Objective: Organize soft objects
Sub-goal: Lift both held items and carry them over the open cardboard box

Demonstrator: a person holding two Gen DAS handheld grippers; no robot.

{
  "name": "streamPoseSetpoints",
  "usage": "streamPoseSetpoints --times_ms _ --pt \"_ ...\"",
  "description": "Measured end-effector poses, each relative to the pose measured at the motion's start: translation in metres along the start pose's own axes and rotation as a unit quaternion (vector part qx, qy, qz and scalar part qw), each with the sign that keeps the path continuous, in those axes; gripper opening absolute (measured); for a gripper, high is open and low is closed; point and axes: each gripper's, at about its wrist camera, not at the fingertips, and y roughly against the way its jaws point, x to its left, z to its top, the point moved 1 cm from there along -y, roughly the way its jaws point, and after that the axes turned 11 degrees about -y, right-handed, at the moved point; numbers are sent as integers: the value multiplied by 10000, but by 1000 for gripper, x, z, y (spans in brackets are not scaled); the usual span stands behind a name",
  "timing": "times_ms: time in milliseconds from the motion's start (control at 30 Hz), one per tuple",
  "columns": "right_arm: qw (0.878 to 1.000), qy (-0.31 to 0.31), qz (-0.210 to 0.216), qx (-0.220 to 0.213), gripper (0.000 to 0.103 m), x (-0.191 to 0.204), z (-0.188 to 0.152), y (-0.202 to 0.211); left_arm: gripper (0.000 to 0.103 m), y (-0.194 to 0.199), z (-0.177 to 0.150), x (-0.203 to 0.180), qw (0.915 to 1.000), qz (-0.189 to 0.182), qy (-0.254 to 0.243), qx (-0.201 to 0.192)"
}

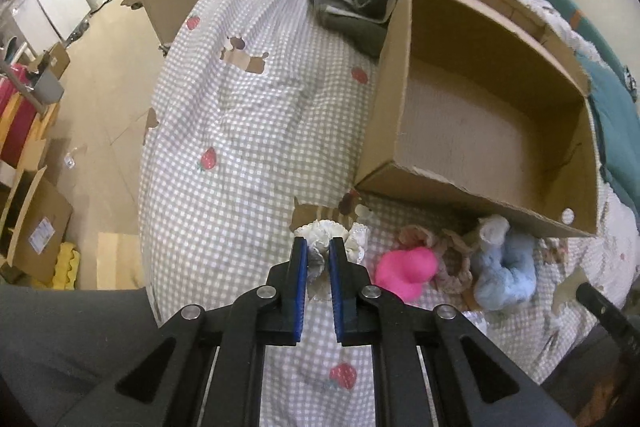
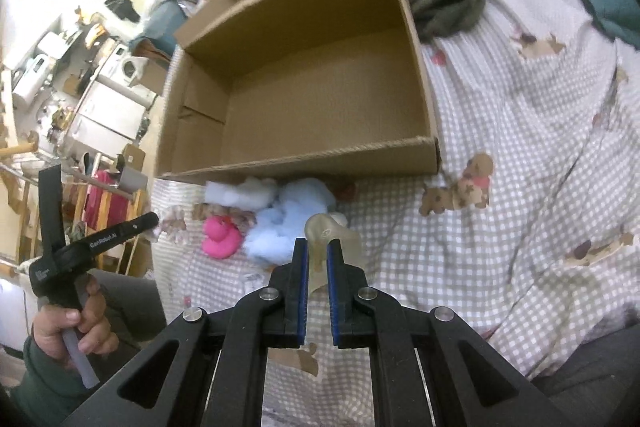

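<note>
Cardboard box (image 1: 472,131), open-topped and bare inside, rests on the checked bedspread (image 1: 248,131) ahead of both pairs of fingers; its near wall stands just beyond the row of soft objects. It is stiff enough to receive drops from above.

Pale blue fluffy bundle (image 1: 506,267), ahead and right of the left gripper (image 1: 319,247), touches or nearly touches the box's near wall. It looks light and highly compressible; a pinch through a thick fold should hold better than one on loose fuzz.

Pink duck (image 1: 406,269), just right of the left fingers, beside a brownish frilly scrunchie (image 1: 448,259). Probably squashy and smooth (it may slip); a grip across the narrow neck seems safest.

White frilly scrunchie (image 1: 324,233), between the left fingers, which stand narrow and appear closed on its ruffled fabric. It is very light and limp, so any bunched part should serve.

Beige soft piece (image 2: 328,233), between the right gripper's (image 2: 317,253) fingers, likewise narrow and seemingly pinching its lower part (identity unclear). It looks rubbery, and should flex rather than break.
</note>
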Motion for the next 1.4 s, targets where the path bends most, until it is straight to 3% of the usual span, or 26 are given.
streamPoseSetpoints --times_ms 300,633,933,1033,1200,1400 --pt "9988 51 374 -309 10 -2 6 36 10 39 -3 -12 9990 -126 -80 -418" --pt "9952 228 520 -791 10 29 46 67 10 70 57 -39 9947 -150 -403 -935" --pt "9946 212 364 -945 10 38 87 39 10 42 100 -73 9920 -3 -828 -954" --pt "9958 135 300 -860 10 35 96 20 10 26 104 -78 9940 -183 -784 -744" --pt "9971 71 179 -735 10 24 97 -5 10 1 103 -87 9926 -127 -925 -777" --pt "9976 114 86 -674 10 23 95 -19 10 -22 103 -86 9940 -371 -844 -588"
